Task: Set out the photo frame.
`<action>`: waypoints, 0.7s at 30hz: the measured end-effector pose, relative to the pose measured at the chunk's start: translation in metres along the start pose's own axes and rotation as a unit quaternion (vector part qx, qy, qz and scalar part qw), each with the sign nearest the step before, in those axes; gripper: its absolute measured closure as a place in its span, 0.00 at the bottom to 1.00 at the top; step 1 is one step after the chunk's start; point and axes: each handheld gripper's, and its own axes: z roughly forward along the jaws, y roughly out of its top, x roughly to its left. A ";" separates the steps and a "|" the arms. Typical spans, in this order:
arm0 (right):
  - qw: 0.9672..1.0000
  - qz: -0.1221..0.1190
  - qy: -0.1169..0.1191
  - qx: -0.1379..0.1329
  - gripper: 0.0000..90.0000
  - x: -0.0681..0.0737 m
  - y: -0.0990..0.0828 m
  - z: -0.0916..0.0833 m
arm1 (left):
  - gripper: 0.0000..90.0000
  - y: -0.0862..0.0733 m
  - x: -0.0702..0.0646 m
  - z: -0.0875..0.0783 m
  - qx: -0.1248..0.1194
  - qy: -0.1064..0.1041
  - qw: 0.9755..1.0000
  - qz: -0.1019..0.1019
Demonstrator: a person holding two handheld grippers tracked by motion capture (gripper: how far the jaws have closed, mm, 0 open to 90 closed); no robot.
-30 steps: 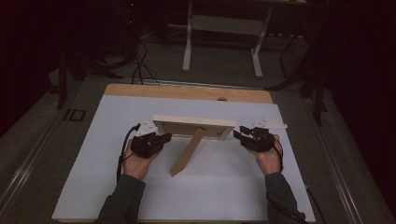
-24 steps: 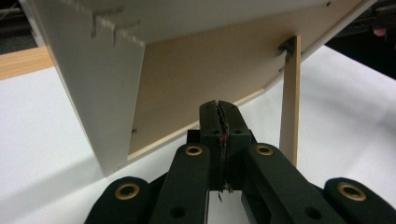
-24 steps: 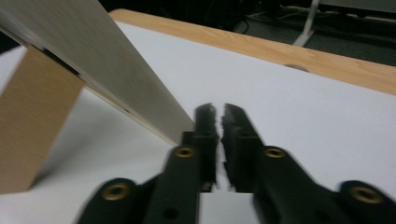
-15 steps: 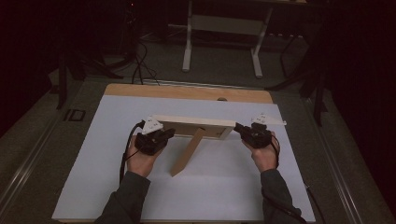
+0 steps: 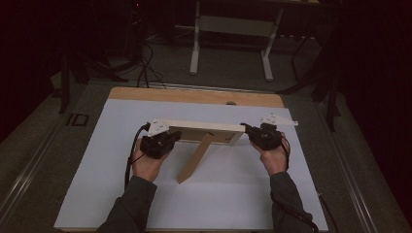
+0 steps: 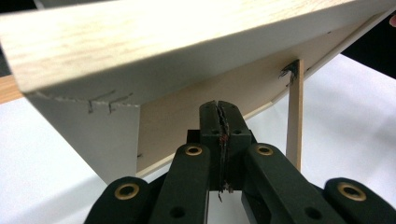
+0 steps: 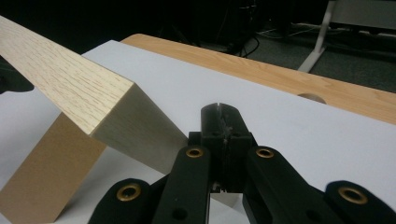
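Frame stood mid-mat, strut toward person. Left gripper shut empty behind left end; right gripper shut empty beside right end. Ends best steadied evenly, tipping avoided.

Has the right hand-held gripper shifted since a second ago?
Yes, slightly. The right hand-held gripper has edged inward against the frame end, its jaws having just closed; the table hole stays put.
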 end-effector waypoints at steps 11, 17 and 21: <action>1.000 0.007 0.009 0.002 0.99 -0.003 0.001 0.001 | 1.00 0.005 -0.001 0.003 0.000 -0.003 1.000 0.002; 1.000 0.014 0.014 -0.001 0.99 -0.004 0.004 0.003 | 1.00 0.006 -0.003 0.004 0.000 -0.005 1.000 0.004; 1.000 0.013 0.016 0.000 1.00 -0.003 0.004 0.003 | 1.00 0.006 -0.003 0.005 0.001 -0.004 1.000 0.005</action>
